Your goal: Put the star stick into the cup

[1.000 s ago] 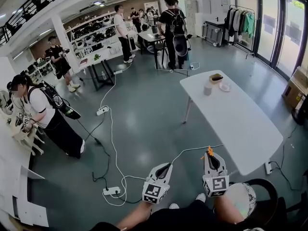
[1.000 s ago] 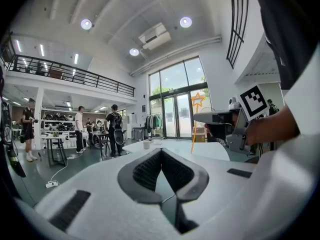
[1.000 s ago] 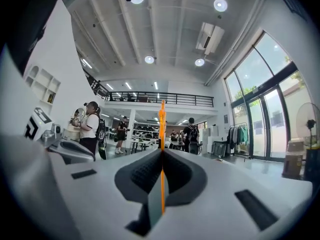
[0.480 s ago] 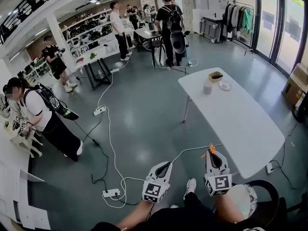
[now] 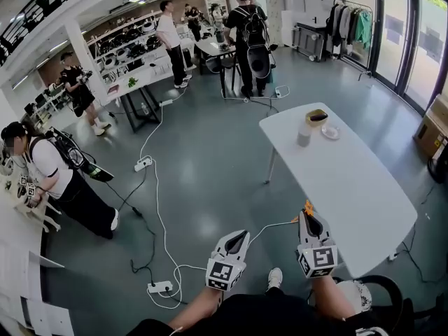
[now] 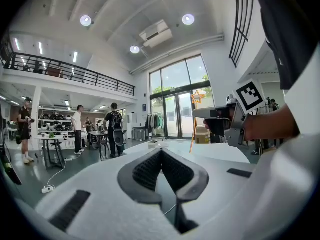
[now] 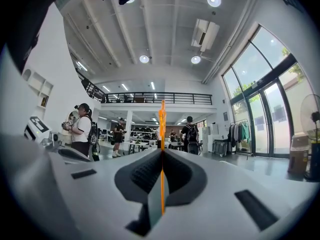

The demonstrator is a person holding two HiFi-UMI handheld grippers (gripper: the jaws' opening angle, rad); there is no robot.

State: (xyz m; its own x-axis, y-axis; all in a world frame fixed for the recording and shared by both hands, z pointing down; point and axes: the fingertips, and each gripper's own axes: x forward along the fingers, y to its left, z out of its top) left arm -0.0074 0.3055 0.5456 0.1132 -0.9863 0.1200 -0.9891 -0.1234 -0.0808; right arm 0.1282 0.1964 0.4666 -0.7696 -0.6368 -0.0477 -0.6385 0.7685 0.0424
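Observation:
My right gripper [image 5: 306, 216] is shut on the thin orange star stick [image 5: 307, 208], whose star end pokes past the fingertips. In the right gripper view the star stick [image 7: 162, 179] runs upright between the closed pads. In the left gripper view the star [image 6: 198, 97] shows above the right gripper [image 6: 200, 113]. My left gripper [image 5: 242, 234] is shut with nothing in it, level with the right one. The grey cup [image 5: 303, 136] stands far ahead on the white table [image 5: 350, 194], whose near corner lies just beyond the right gripper.
A bowl [image 5: 316, 117] and a small dish [image 5: 330, 131] sit beside the cup. White cables and power strips [image 5: 159, 286] trail over the floor on the left. A person with a backpack [image 5: 52, 173] stands at the left, others at the back. A chair [image 5: 381, 289] is at bottom right.
Both grippers have moved forward together with the view. The table's near corner has come closer to the right gripper. The grip on the stick is the same.

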